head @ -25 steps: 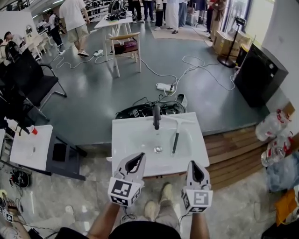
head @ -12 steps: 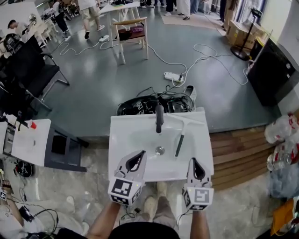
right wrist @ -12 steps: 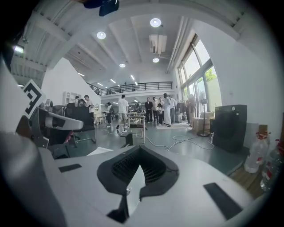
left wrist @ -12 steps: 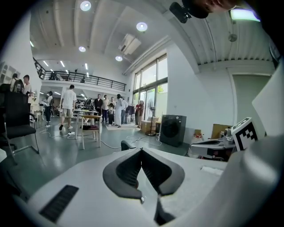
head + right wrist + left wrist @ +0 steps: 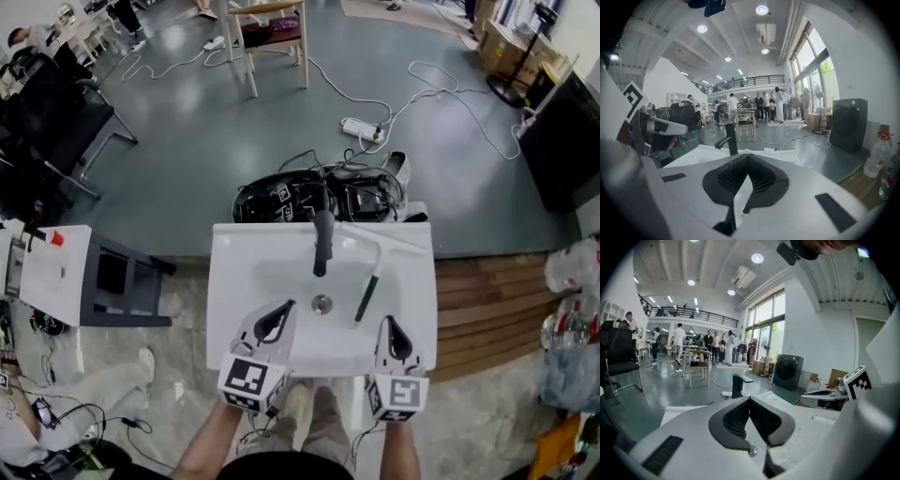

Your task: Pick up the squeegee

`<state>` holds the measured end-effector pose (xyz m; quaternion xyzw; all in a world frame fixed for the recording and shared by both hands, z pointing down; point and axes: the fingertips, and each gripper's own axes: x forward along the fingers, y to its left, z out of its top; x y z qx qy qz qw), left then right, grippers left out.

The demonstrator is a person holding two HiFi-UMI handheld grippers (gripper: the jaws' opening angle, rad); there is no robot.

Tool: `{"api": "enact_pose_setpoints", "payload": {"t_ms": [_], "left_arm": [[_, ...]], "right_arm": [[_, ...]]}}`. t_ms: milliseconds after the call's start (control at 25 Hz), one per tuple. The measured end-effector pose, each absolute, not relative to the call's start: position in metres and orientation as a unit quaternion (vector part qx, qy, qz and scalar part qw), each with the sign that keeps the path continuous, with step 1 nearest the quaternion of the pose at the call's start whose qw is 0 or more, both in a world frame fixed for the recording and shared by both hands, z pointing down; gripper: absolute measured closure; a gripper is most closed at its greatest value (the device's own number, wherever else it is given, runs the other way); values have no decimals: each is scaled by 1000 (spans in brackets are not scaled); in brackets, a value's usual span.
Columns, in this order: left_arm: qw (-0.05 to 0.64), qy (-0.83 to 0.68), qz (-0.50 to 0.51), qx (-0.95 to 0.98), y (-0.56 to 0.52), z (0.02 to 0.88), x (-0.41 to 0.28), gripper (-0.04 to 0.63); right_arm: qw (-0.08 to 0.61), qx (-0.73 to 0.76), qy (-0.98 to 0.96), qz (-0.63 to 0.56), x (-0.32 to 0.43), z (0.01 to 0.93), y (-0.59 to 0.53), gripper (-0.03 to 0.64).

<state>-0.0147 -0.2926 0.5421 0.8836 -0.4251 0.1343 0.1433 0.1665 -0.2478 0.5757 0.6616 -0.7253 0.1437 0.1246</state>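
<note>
Squeegee (image 5: pixel 368 286), 1 only, lies on 1 sink (image 5: pixel 234 291); left tool (image 5: pixel 285 307) and right tool (image 5: pixel 387 324) both closed, empty.

No legible text, brand, number or sign is found in any view. Only coded black-and-white square markers are recorded. One stands on the cube of the left gripper (image 5: pixel 281 311) and one on the cube of the right gripper (image 5: pixel 387 324). Small ones are seen on the black gear (image 5: pixel 281 194) behind the sink (image 5: pixel 230 281). These bear patterns only, not characters. Labels on the bottles (image 5: pixel 572 267) at the right edge are too small to be read.
</note>
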Motion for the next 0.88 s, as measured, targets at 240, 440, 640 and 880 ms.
{"api": "enact_pose_setpoints", "payload": {"t_ms": [240, 440, 640, 880], "left_arm": [[161, -429, 151, 876, -313, 579, -12, 592], [185, -427, 169, 869, -320, 605, -8, 592], [194, -429, 177, 864, -328, 617, -9, 592], [196, -430, 184, 862, -336, 625, -7, 592]], "right_arm": [[141, 649, -730, 162, 170, 620, -271, 618], [161, 642, -727, 185, 172, 649, -285, 618], [163, 649, -710, 220, 180, 675, -304, 617], [169, 650, -689, 272, 190, 712, -322, 522]]}}
